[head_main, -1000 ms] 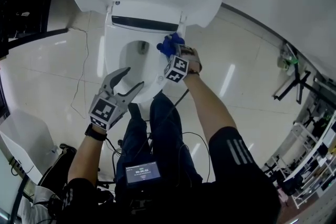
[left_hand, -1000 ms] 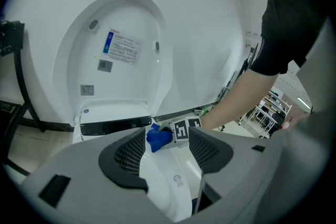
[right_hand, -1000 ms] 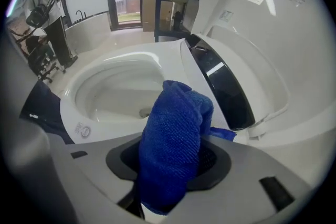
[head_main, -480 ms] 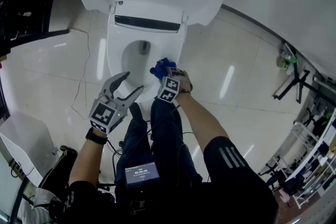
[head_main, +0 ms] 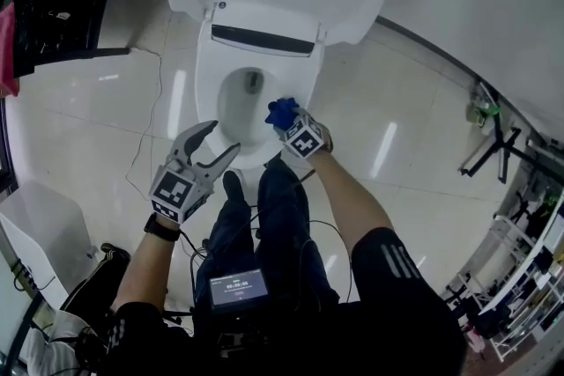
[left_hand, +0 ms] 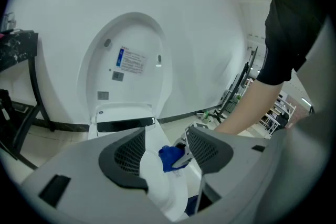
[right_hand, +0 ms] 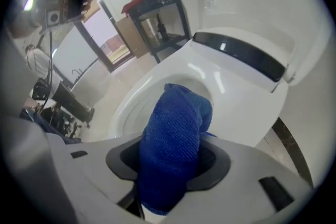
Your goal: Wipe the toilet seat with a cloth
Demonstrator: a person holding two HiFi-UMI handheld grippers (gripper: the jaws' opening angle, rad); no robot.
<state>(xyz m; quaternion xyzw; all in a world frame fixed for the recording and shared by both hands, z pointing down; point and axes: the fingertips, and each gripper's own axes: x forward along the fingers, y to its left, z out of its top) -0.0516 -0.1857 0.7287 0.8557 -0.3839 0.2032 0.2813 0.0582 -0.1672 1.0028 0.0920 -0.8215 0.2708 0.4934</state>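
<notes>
Head view: the right hand-held gripper (head_main: 291,123) is clamped on a bunched blue cloth (head_main: 281,111), which is pressed against the right front part of the toilet seat (head_main: 208,101); the lid (head_main: 352,4) stands raised. Compared with one second earlier, the cloth has travelled from near the hinge forward along the right side of the rim. This suggests a wiping stroke is under way, with the front and left side probably still to be covered. The left hand-held gripper (head_main: 222,139) hovers near the bowl's front, jaws wide apart and holding nothing.
</notes>
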